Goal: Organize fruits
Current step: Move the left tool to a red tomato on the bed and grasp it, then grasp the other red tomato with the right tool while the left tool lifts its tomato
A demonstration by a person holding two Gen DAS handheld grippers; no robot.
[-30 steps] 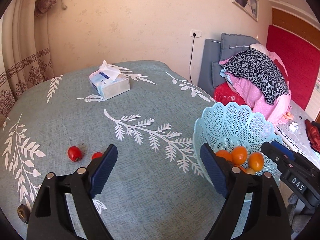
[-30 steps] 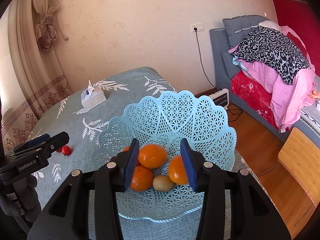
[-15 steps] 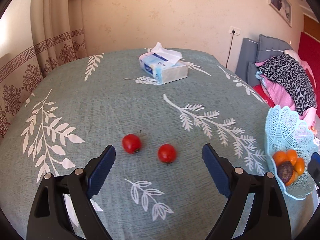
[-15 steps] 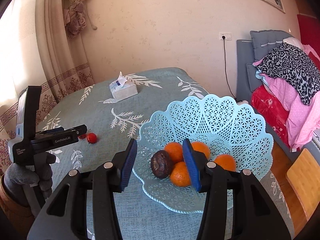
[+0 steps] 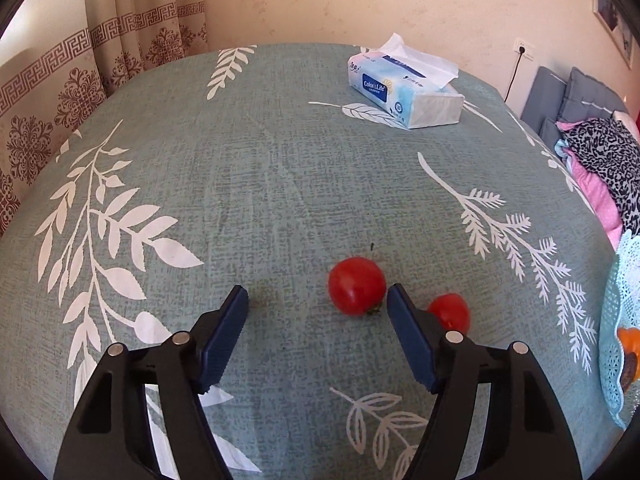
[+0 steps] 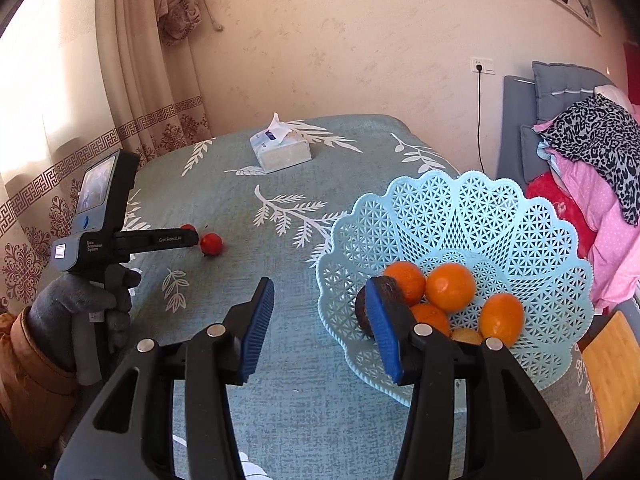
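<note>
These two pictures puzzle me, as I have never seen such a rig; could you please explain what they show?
A person holds a two-finger tool in each hand, each with a camera looking along its fingers. One picture is from the left gripper, the other from the right gripper. In the right view, a gloved hand holds the left tool. On the tablecloth lie two tomatoes, a tissue box and a basket of oranges. Nothing is held: the left jaws are closing around the nearer tomato, and the right jaws are empty.
</note>
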